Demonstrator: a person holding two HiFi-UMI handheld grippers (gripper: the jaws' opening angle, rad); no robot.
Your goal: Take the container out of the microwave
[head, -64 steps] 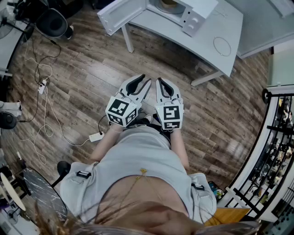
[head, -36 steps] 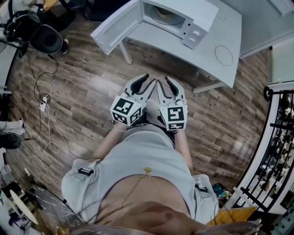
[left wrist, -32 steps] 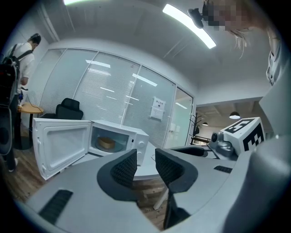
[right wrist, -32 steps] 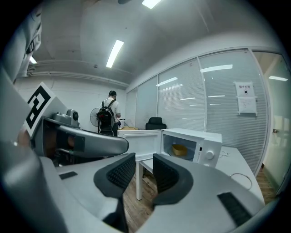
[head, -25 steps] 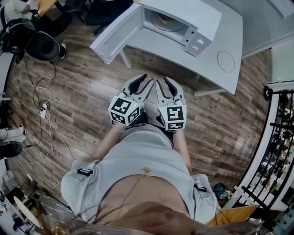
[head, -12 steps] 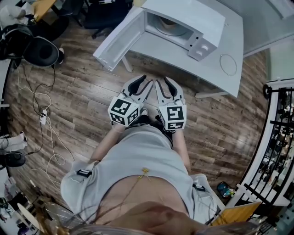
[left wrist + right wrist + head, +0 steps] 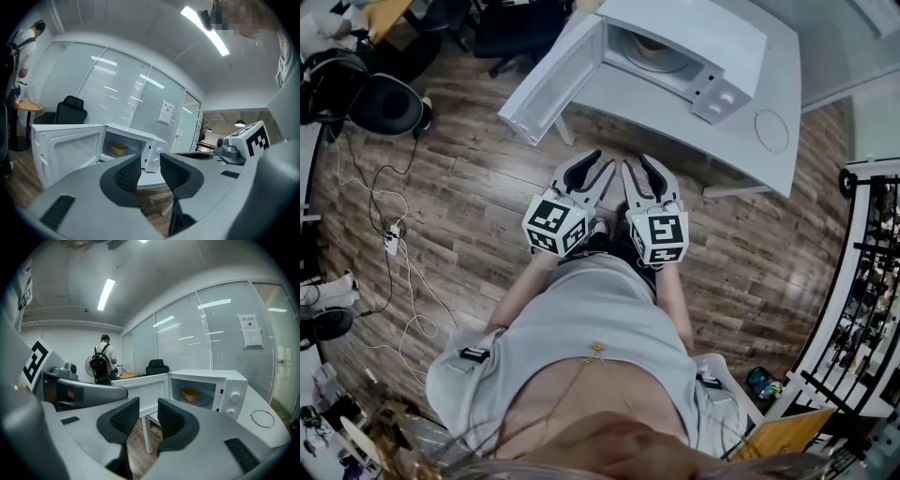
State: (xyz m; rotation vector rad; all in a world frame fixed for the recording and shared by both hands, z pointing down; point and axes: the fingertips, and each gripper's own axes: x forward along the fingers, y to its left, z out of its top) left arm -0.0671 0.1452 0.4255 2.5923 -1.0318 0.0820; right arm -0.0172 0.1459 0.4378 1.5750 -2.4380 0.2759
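Both left tool [image 7: 598, 161] and right tool [image 7: 636, 164] gape slightly, empty.
We face the open microwave [image 7: 694, 33]: yellow container [image 7: 191, 393] upright inside, long side across the opening.

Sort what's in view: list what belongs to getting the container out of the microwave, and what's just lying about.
Job:
container
microwave
open door
left hand-held gripper, open, empty
right hand-held gripper, open, empty

Lying about:
power strip with cables
black chair
person with backpack
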